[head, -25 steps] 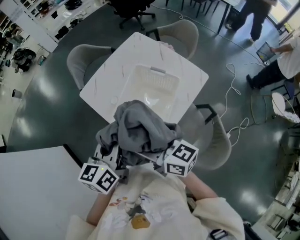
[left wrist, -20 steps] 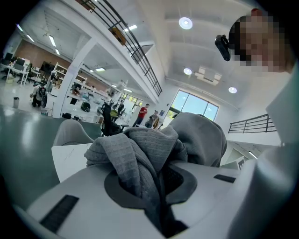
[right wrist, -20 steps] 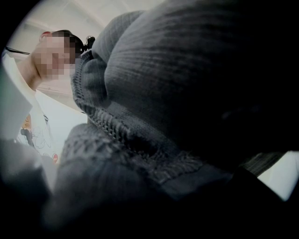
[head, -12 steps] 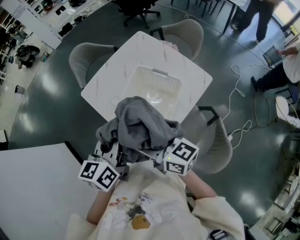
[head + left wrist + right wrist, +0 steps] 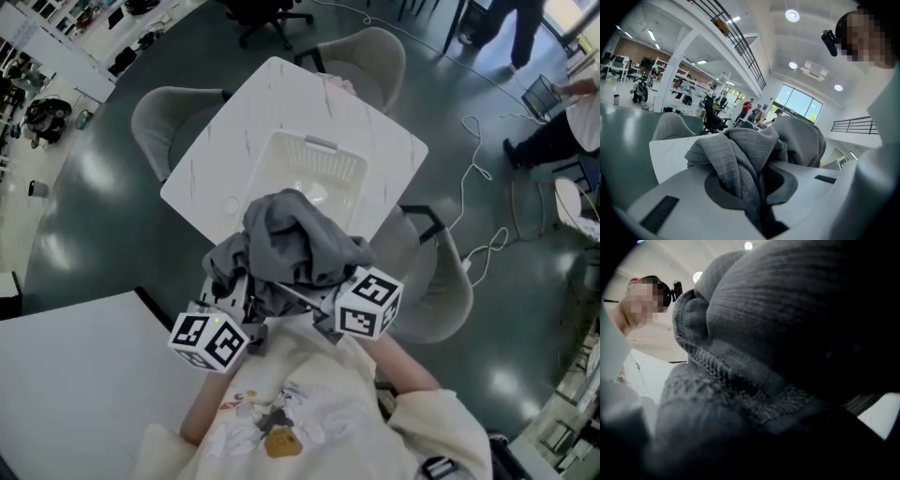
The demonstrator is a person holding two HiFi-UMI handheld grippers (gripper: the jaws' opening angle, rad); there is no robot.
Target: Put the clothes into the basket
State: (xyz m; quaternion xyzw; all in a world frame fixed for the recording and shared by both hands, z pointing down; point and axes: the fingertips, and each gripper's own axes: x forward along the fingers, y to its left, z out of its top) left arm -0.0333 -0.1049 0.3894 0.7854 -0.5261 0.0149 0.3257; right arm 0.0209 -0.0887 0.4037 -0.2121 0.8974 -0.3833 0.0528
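Both tools have carried the bundle a little further toward twelve o'clock, so it now overhangs the basket's near rim. Closest to the person, the left tool (image 5: 242, 298) is pinched tight on a fold of the grey clothes (image 5: 295, 239). The right tool (image 5: 323, 305) is buried in the same heap, seemingly gripping a thick wad. Beyond, at twelve o'clock, the white basket (image 5: 323, 155) sits on the counter (image 5: 253, 112), apparently empty. Lowering and release remain.
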